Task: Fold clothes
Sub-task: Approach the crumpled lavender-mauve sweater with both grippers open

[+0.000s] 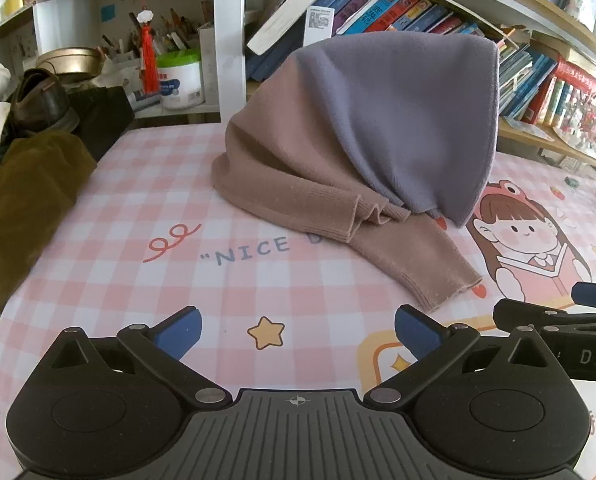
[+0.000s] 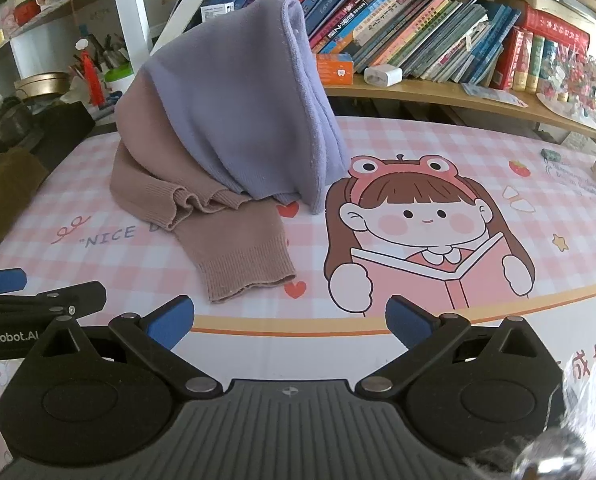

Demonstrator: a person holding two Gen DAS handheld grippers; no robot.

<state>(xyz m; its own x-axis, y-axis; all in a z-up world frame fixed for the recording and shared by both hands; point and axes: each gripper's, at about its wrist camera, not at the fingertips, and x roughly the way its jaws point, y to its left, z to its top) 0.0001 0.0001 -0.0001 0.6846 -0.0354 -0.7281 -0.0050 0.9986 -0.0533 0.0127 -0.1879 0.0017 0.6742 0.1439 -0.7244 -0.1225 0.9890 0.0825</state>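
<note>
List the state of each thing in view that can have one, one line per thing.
left gripper: open, empty, short of the sweater.
right gripper: open, empty, beside the left one.
two-tone sweater: unfolded, heaped in a peak on the mat.
brown sleeve: lying flat on the mat, cuff nearest the grippers.
checked cartoon mat: spread flat.
books: leaning on the shelf.

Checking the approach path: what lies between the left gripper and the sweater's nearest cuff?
Only bare printed table cover, with its yellow star print, separates the open left gripper from the brown sweater cuff, seen in the left wrist view.
</note>
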